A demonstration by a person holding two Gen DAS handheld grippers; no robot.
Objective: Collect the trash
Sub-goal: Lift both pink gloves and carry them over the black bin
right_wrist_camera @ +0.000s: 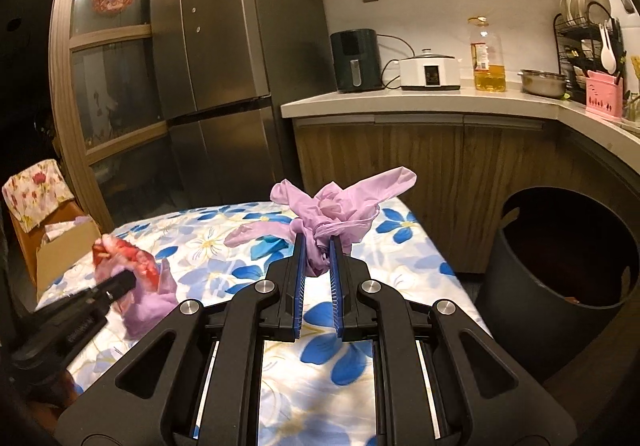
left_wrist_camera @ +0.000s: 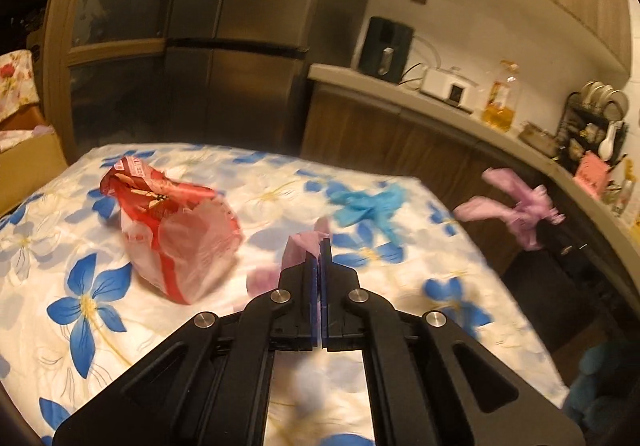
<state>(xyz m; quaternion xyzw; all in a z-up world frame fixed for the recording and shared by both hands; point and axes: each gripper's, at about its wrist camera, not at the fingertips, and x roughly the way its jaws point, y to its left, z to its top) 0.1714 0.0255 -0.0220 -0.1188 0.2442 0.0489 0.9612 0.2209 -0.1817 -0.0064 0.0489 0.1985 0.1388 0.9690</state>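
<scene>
My left gripper (left_wrist_camera: pixel 320 242) is shut on a piece of pink plastic (left_wrist_camera: pixel 300 246) above the flowered tablecloth (left_wrist_camera: pixel 80 246); it also shows in the right wrist view (right_wrist_camera: pixel 124 280). A red and white snack bag (left_wrist_camera: pixel 180 230) lies to its left, and blue crumpled plastic (left_wrist_camera: pixel 368 205) lies beyond it. My right gripper (right_wrist_camera: pixel 318 246) is shut on a bunch of pink gloves (right_wrist_camera: pixel 340 205), held above the table's right part; the bunch also shows in the left wrist view (left_wrist_camera: pixel 516 209). A dark round bin (right_wrist_camera: pixel 560 246) stands on the floor to the right of the table.
A fridge (right_wrist_camera: pixel 224 45) and a glass-door cabinet (right_wrist_camera: pixel 108 65) stand behind the table. The counter (right_wrist_camera: pixel 420 101) holds an air fryer, a cooker, an oil bottle, a bowl and a dish rack. A cardboard box (right_wrist_camera: pixel 64 250) sits at the left.
</scene>
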